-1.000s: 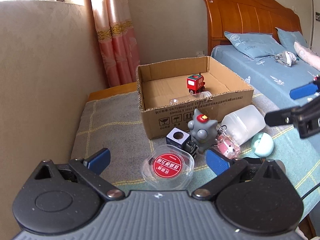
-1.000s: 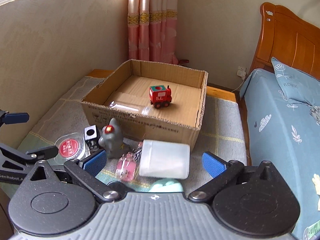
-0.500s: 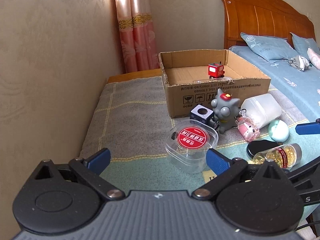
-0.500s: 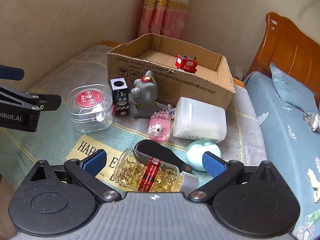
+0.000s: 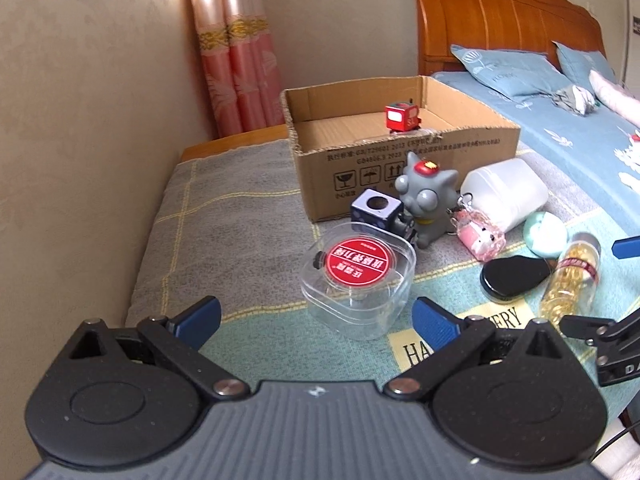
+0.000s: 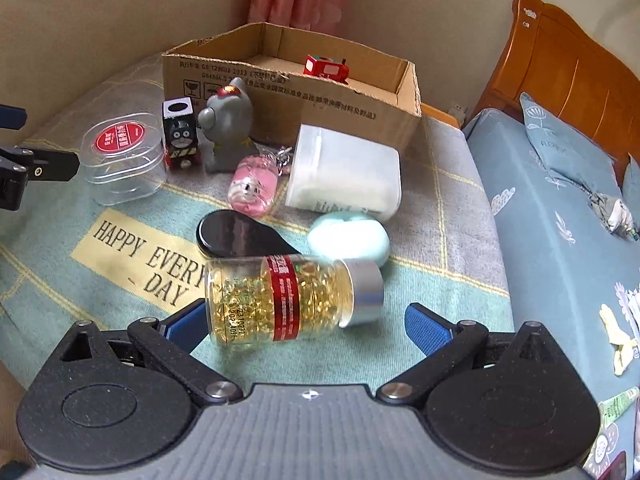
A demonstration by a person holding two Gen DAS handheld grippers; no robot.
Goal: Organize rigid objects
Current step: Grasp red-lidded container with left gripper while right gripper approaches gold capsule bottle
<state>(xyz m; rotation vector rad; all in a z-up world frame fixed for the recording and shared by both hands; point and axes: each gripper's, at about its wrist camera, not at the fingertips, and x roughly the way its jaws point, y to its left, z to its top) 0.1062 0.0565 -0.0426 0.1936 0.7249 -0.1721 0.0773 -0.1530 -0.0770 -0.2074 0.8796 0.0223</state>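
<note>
Both claws have dropped low from the cardboard box (image 6: 292, 84), so the right gripper (image 6: 298, 324), spread wide and empty, now brackets the capsule bottle (image 6: 288, 296), while the left gripper (image 5: 316, 316), equally wide, faces the clear container (image 5: 358, 276), readying two pickups.

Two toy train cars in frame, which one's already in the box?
The red train car, standing inside the cardboard box. The black one with the face stands outside on the mat, between the clear round container and the grey figurine.
</note>
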